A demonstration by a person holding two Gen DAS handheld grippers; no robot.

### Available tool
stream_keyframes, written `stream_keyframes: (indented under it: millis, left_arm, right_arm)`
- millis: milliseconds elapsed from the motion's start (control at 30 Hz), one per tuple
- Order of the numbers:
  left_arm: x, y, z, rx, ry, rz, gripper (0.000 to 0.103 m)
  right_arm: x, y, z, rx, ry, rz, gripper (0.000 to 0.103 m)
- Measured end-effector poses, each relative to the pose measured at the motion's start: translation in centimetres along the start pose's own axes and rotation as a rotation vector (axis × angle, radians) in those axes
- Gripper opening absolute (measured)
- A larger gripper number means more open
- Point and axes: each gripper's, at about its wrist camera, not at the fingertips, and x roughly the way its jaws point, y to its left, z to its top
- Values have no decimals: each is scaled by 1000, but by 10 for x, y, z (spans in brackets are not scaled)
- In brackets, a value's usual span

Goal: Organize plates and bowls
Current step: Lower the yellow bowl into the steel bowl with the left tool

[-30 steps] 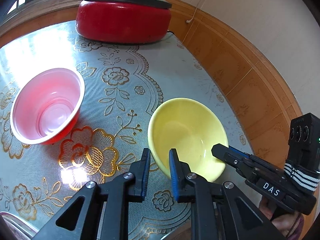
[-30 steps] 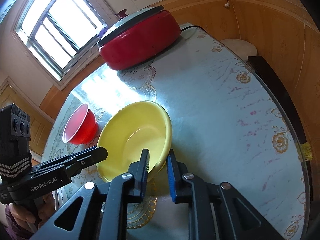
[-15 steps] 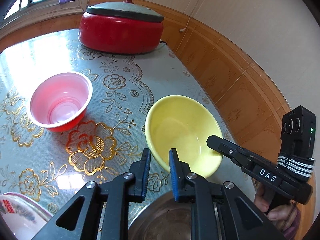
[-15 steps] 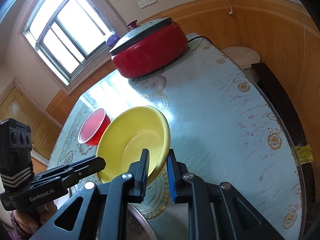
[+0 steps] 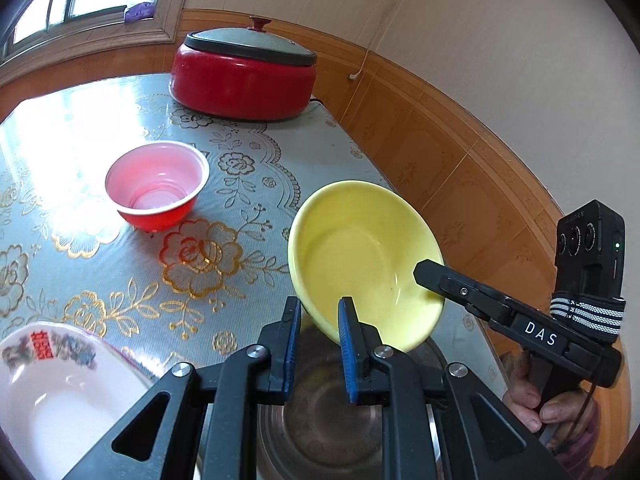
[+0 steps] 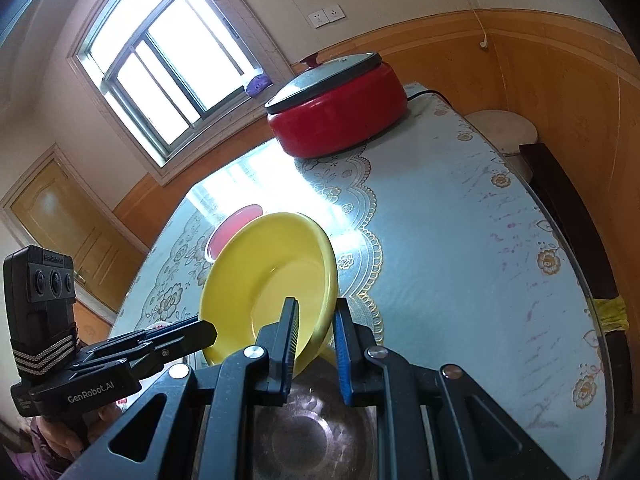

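A yellow bowl [image 5: 360, 256] is held tilted in the air above a steel bowl [image 5: 332, 420]. My left gripper [image 5: 318, 320] is shut on its near-left rim. My right gripper [image 6: 316, 320] is shut on its other rim; its finger [image 5: 436, 276] shows in the left wrist view. The yellow bowl [image 6: 272, 280] also shows in the right wrist view, over the steel bowl [image 6: 312, 432]. A red plastic bowl [image 5: 158, 184] stands on the table [image 5: 224, 280], partly hidden behind the yellow bowl in the right wrist view [image 6: 236, 226]. A white patterned bowl [image 5: 60, 392] sits near left.
A large red lidded electric pot [image 5: 244, 76] stands at the table's far end, also in the right wrist view [image 6: 340, 108]. The table's right edge runs along a wood-panelled wall [image 5: 460, 168]. A stool [image 6: 500, 128] and dark chair [image 6: 568, 216] stand beyond that edge.
Both grippers have lifted the yellow bowl off the table and drawn it back, tilted, over the steel bowl. The white bowl has come into view.
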Motion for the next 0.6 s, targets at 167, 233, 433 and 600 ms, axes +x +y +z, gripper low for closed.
stream_keyframes:
  millis: [167,233,433,600]
  left_arm:
    - [-18,2,-19,-11,13,-36,19]
    - [-25,2,-29,-6,22,-41,19]
    - [-33,6,-57,-18,77,-64,19]
    - [-32,1,-73,6,116,-50,19]
  right_arm:
    - [-14,13,-17,-36,15,13,16]
    - [-19,16,-25,-54,30,24,16]
    - [-20,21,-55,-86,113,23,16]
    - [-18,17,-73,-65,161,13,16]
